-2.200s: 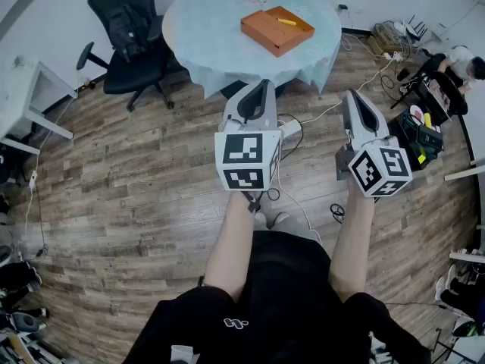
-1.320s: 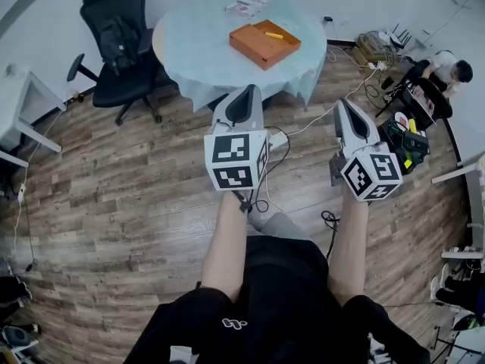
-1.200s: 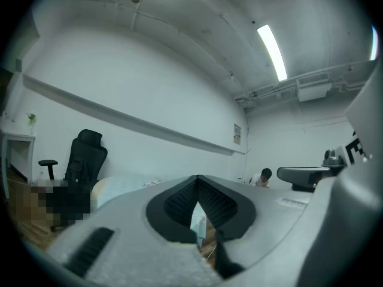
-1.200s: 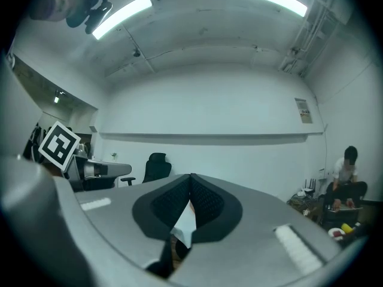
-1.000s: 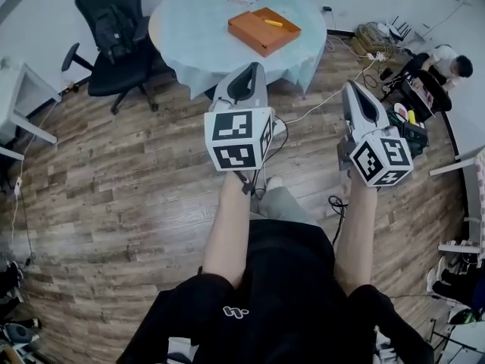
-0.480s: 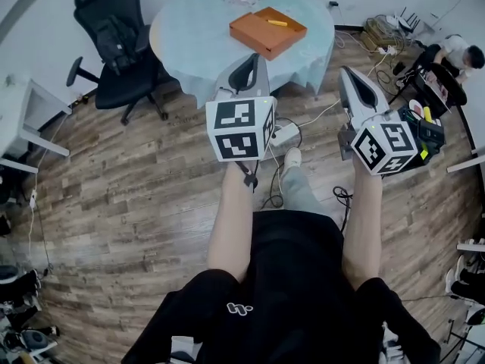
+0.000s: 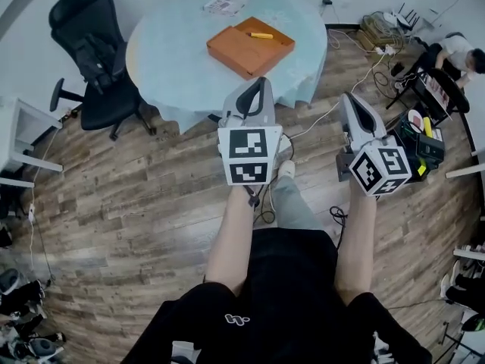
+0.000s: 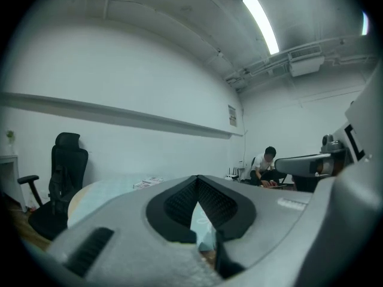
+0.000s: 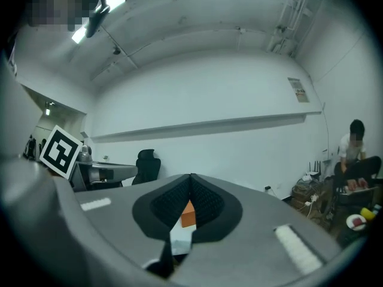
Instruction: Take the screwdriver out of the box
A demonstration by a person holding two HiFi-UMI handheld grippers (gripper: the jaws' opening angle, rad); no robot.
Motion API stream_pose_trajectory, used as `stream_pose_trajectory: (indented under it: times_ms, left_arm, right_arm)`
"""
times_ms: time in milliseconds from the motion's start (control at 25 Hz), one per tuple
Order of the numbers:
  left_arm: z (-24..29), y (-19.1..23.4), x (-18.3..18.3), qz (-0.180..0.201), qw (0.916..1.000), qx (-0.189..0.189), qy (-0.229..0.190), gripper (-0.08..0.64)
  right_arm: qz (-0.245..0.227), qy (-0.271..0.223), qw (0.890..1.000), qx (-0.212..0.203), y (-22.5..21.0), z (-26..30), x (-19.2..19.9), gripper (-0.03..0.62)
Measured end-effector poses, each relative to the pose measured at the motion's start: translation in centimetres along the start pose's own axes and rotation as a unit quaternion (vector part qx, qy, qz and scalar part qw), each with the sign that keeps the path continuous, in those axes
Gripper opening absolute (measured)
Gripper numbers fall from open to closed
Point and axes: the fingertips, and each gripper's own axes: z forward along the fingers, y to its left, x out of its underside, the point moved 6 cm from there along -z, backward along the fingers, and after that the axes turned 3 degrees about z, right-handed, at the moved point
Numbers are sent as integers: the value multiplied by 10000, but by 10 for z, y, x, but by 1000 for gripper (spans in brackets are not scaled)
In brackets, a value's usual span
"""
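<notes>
box [image 7: 239, 50]: orange | screwdriver [image 7: 261, 35]: yellow | chair [image 7: 91, 51]: black | floor [image 7: 129, 196]: brown wood-grain

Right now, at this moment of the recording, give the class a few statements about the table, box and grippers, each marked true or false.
1. The yellow screwdriver lies inside the orange box. True.
2. The box stands on the floor. False: it stands on the round table.
3. The left gripper and right gripper both have their jaws together, holding nothing. True.
4. In the head view, the black office chair stands right of the table. False: it stands left of it.
</notes>
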Motion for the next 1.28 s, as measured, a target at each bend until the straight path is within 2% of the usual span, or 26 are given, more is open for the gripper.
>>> stream_pose_trajectory:
  times_ms: [120,240,360,520,640,760,920,1080,1160,1280]
  left_arm:
    - [44,7,16,-88,9996,-228,115,3]
    - [91,16,23,-5,9986,-503,188,3]
    - [143,31,18,178,9964,-740,380,3]
    - [207,58,-2,201,9925,-1103,477,3]
    - [248,56,-12,339,9915,-1138,533,3]
    - [261,51,0,400,9909,-1015,790,3]
    - [259,83,19,375,9833,-1369,1140,3]
    - [268,114,45,69,9792,-1566,1292,3]
    - [283,116,55,-107,9800,-1494,1308,3]
    - [311,107,60,-284,9853,-1131,1251,3]
  right_arm:
    - [129,161,9997,-152,-32,41,16,12]
    - [204,192,9992,-289,-67,94,21,12]
    - [361,41,9982,-485,-101,155,13,12]
    - [419,-78,9959,-795,-134,229,-12,12]
    - [442,-207,9954,-825,-166,262,-28,12]
    - [777,-85,9948,-653,-195,282,-12,12]
    - [1006,144,9911,-862,-190,314,10,12]
    - [810,396,9878,-1272,-163,338,30,12]
    - [661,575,9879,-1280,-165,345,37,12]
    - [477,885,9884,-1134,-182,356,42,12]
